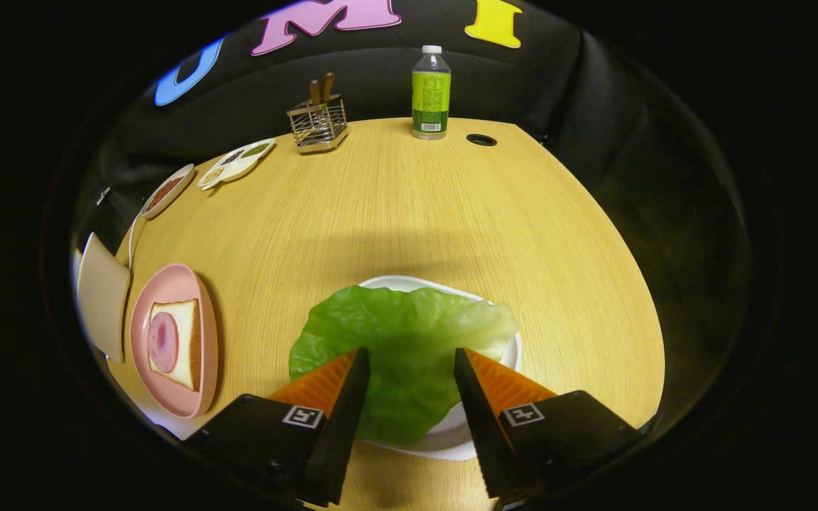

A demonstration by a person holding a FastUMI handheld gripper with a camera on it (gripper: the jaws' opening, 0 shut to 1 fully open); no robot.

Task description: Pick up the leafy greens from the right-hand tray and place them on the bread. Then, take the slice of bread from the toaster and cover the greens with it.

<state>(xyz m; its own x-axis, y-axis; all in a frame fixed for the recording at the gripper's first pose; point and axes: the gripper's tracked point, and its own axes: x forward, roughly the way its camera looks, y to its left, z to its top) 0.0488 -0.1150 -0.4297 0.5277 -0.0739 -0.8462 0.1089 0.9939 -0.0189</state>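
The tool (pixel 409 365) is seen low over the near part of the wooden worktop (pixel 409 206), its two fingers spread apart with a clear gap between them. The leafy greens (pixel 402 341), a single broad leaf, are seen lying on a white tray (pixel 512 351), with the leaf's left part overhanging the tray rim onto the worktop. The leaf lies between the two fingers and extends just ahead of them; whether either finger touches it cannot be told. No pressing of both fingers on the leaf is observed.

To the left of the tool, a pink plate (pixel 175 280) is noted on the worktop. A slice of bread (pixel 180 339) lies on it, topped with a round pink slice of meat (pixel 162 341). Just beyond the plate, at the worktop's left edge, a beige boxy object (pixel 101 294) is seen; what it is cannot be told with certainty.

Farther back on the left, a small oval dish with reddish contents (pixel 166 190) and a divided white dish with several fillings (pixel 236 162) are recorded. At the far side, a wire holder (pixel 318 124) with two brown handles upright in it stands left of a bottle with a green label (pixel 430 92). A dark round hole (pixel 481 140) is seen in the worktop just right of the bottle.
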